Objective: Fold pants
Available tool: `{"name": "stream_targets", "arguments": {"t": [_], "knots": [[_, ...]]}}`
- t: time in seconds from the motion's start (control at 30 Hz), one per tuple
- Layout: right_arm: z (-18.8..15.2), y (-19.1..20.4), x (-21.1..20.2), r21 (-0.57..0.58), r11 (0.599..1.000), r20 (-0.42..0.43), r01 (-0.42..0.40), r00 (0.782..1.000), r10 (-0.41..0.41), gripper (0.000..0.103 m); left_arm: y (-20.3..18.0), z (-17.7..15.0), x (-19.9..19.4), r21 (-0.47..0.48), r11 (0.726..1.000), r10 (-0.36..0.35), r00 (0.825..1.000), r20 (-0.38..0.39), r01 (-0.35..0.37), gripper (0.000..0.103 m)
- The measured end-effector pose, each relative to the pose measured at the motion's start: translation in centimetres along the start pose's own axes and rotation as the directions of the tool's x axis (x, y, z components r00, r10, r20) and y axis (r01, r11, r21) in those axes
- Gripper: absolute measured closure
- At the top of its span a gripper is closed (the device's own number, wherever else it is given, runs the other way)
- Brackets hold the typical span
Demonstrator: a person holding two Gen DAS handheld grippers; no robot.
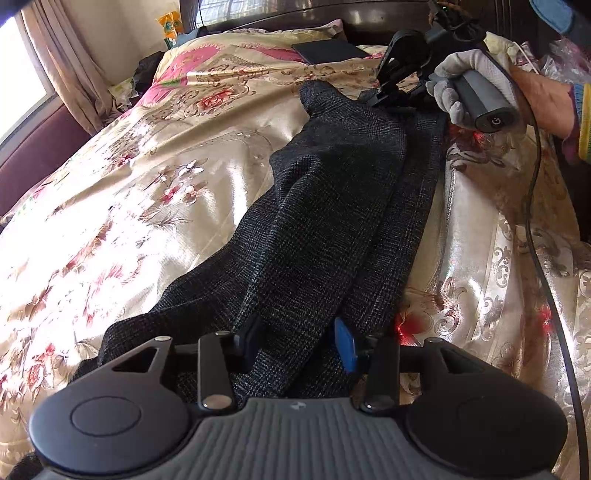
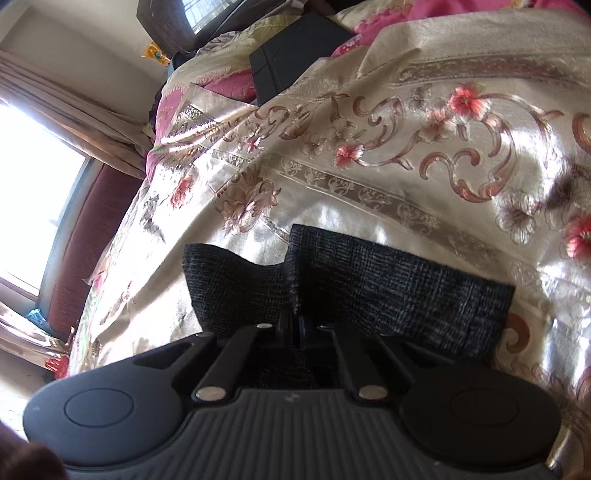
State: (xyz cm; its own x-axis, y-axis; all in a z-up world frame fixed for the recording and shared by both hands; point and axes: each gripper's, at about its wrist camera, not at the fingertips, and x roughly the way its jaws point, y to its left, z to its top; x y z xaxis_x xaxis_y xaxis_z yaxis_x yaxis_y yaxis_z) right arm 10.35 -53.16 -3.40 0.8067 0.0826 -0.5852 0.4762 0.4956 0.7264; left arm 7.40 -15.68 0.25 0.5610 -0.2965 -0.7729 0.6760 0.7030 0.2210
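Observation:
Dark plaid pants (image 1: 332, 206) lie lengthwise on the floral bedspread (image 1: 147, 184), one leg folded over the other. My left gripper (image 1: 299, 343) is at the near end, with a thick bunch of the cloth filling the gap between its black finger (image 1: 251, 338) and its blue pad. At the far end, a gloved hand (image 1: 461, 74) holds my right gripper (image 1: 380, 98) at the leg ends. In the right wrist view the right gripper (image 2: 295, 328) has its jaws together, pinching the pants (image 2: 388, 288) near the hems, and the cloth puckers up towards the pinch.
A black flat box (image 1: 328, 50) (image 2: 295, 55) lies on the bed near the dark headboard (image 1: 369, 18). A curtain (image 1: 70, 66) and a bright window are on the left. A black cable (image 1: 535, 221) hangs down along the right side of the bed.

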Motion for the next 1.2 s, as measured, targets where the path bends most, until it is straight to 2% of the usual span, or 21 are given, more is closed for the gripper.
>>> {"name": "stream_targets", "arguments": {"t": [0.1,0.23,0.37,0.5,0.57,0.6,0.7,0.8,0.93,1.1,1.2], "knots": [[0.3,-1.4,-4.3,0.068,0.993,0.083,-0.093,0.993,0.087,0.099,0.2,0.0,-0.3,-0.007,1.000,0.000,1.000,0.010,0.000,0.046],[0.5,-3.5,-8.2,0.079,0.994,0.135,-0.075,0.989,0.064,0.099,0.3,-0.1,-0.5,-0.011,1.000,-0.007,1.000,0.019,0.007,0.046],[-0.3,-5.5,-7.5,0.074,0.997,0.079,0.024,0.996,-0.029,0.099,-0.4,-0.2,-0.2,0.008,1.000,-0.001,1.000,0.008,0.001,0.045],[-0.8,-5.8,-7.6,0.100,0.995,0.103,0.011,0.994,-0.021,0.099,-0.6,-0.2,-0.3,0.021,1.000,0.005,1.000,0.007,-0.005,0.045],[-0.7,-4.8,-8.2,0.052,0.999,0.115,0.007,0.993,-0.013,0.099,-0.5,-0.1,-0.4,0.018,1.000,0.001,1.000,0.010,-0.001,0.045],[-0.5,-4.4,-8.4,0.015,1.000,0.119,0.016,0.993,-0.017,0.099,-0.4,-0.1,-0.5,0.015,1.000,-0.003,1.000,0.012,0.003,0.045],[-0.1,-4.4,-7.6,-0.001,0.997,0.088,0.082,0.993,-0.082,0.099,-0.5,-0.2,-0.3,0.020,1.000,-0.003,1.000,0.012,0.002,0.045],[-0.7,-5.0,-7.9,0.037,0.997,0.080,0.067,0.994,-0.070,0.096,-0.6,-0.5,-0.3,0.014,1.000,0.004,1.000,0.014,-0.005,0.045],[-1.9,-5.7,-9.9,0.093,0.996,0.076,0.013,0.997,-0.020,0.077,-0.3,-0.9,-0.5,-0.001,1.000,-0.008,1.000,0.020,0.008,0.045],[-2.1,-5.5,-9.8,0.077,0.993,0.050,0.090,0.994,-0.094,0.080,-0.2,-0.9,-0.6,-0.009,1.000,-0.012,1.000,0.028,0.013,0.044],[-2.1,-5.3,-9.0,0.078,0.991,0.042,0.105,0.993,-0.109,0.074,-0.2,-1.0,-0.6,-0.019,1.000,-0.012,0.999,0.032,0.013,0.044]]}}
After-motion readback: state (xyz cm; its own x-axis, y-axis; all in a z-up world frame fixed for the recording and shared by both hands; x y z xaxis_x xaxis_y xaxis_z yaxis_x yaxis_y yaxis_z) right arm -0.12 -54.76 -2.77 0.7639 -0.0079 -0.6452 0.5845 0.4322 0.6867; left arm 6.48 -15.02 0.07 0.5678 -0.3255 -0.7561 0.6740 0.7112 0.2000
